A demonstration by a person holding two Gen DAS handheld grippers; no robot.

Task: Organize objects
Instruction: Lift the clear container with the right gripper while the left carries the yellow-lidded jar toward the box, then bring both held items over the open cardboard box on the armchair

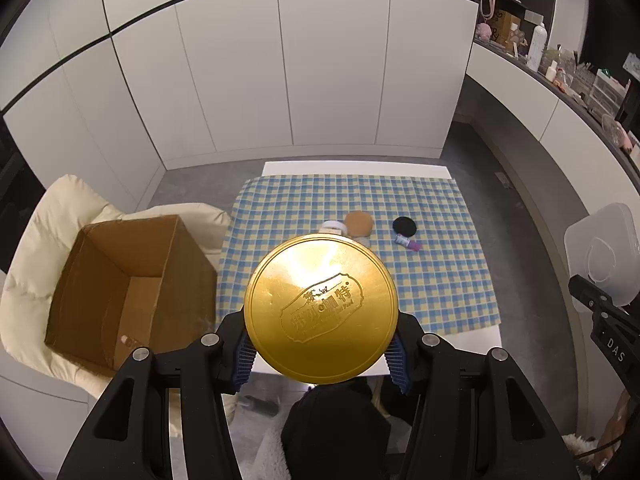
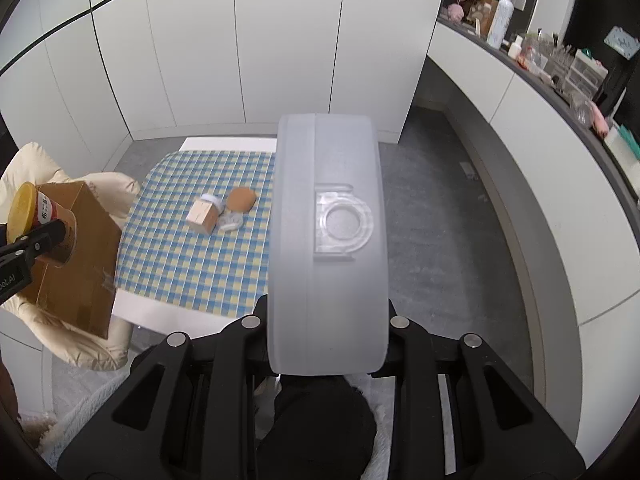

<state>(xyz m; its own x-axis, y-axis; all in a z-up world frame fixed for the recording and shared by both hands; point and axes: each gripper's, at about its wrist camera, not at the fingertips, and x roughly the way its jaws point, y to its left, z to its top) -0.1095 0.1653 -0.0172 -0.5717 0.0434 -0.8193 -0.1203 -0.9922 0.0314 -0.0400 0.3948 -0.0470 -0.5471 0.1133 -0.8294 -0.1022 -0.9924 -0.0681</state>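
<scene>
My left gripper [image 1: 320, 354] is shut on a gold-lidded jar [image 1: 321, 309], held in the air to the right of an open cardboard box [image 1: 132, 284]; the jar also shows in the right wrist view [image 2: 38, 216] beside the box [image 2: 76, 264]. My right gripper [image 2: 328, 332] is shut on a frosted plastic case [image 2: 328, 240], held above the table's right edge; the case also shows in the left wrist view [image 1: 602, 254]. On the checked cloth [image 2: 180, 256] lie a wooden block [image 2: 203, 216], a white jar [image 2: 212, 201], a brown round pad [image 2: 241, 199] and a clear lid [image 2: 230, 223].
A black disc [image 1: 405, 225] and a small purple tube [image 1: 408, 242] lie on the cloth [image 1: 420, 280]. The box sits on a cream cushioned chair [image 1: 52, 216]. White cabinets stand behind the table. A cluttered counter [image 2: 560, 76] runs along the right.
</scene>
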